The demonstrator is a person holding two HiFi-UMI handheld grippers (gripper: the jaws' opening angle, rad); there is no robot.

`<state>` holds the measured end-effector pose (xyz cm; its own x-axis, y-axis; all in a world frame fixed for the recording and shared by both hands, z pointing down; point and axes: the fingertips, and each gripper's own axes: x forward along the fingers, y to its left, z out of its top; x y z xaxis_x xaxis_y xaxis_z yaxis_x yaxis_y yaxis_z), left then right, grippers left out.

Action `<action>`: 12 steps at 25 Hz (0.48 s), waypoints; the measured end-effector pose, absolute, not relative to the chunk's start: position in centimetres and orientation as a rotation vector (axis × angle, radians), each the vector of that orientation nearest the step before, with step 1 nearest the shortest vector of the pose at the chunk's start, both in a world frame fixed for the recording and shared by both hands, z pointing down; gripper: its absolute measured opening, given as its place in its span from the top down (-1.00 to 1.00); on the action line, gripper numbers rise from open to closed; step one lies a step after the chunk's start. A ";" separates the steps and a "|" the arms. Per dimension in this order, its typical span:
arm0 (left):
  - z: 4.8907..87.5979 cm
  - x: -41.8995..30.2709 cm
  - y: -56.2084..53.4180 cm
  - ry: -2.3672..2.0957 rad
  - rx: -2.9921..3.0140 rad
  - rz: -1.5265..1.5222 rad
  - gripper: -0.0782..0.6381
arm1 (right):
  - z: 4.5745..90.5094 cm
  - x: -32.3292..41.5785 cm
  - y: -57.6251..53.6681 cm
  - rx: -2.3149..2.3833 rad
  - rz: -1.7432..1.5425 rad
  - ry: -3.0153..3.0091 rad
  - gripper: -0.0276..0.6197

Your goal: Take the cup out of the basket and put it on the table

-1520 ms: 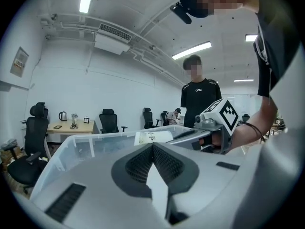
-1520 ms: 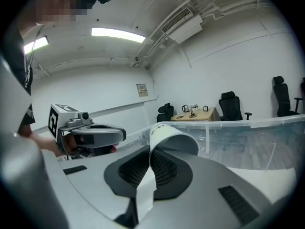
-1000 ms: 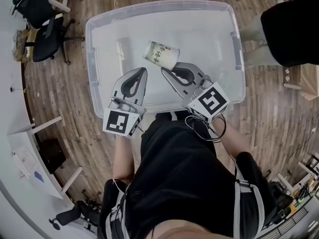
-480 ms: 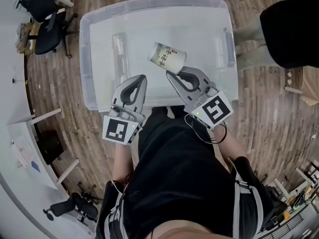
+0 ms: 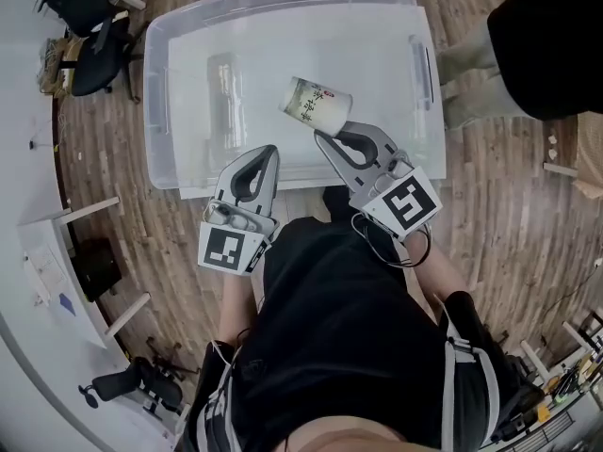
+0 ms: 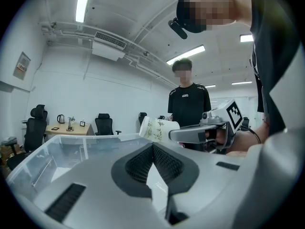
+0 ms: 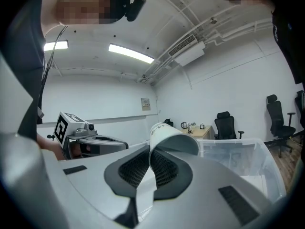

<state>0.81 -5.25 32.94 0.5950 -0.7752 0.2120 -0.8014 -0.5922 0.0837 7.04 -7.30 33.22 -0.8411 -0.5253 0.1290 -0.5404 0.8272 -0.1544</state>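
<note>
A white paper cup (image 5: pixel 318 103) with green print lies tilted on its side in the air above the clear plastic bin (image 5: pixel 155 92). My right gripper (image 5: pixel 326 137) is shut on the cup's rim. In the right gripper view the cup (image 7: pixel 169 140) sticks up from the closed pads, its wall pinched between them. My left gripper (image 5: pixel 271 151) is shut and empty, over the bin's near rim, to the left of the cup. From the left gripper view the cup (image 6: pixel 157 129) and the right gripper (image 6: pixel 200 133) show ahead at the right.
A pale see-through shape (image 5: pixel 224 102) lies on the bin's floor at the left. Black office chairs (image 5: pixel 85 26) stand at the upper left. A person in black (image 5: pixel 546 45) stands at the upper right beside the bin. Wood floor surrounds the bin.
The bin has slid up and away in the head view while the cup stays in the right gripper. Both grippers now sit nearer the bin's front rim.
</note>
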 end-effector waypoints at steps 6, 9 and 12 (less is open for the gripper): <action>32.9 0.9 -1.3 -1.294 2.676 0.216 0.73 | 31.9 6.1 -3.2 0.883 0.245 -2.969 0.84; 33.2 0.1 1.6 -1.277 2.677 0.229 0.73 | 31.7 5.4 -0.2 0.900 0.234 -2.973 0.84; 33.3 -0.8 4.8 -1.261 2.686 0.210 0.73 | 32.0 4.8 2.8 0.905 0.194 -2.957 0.84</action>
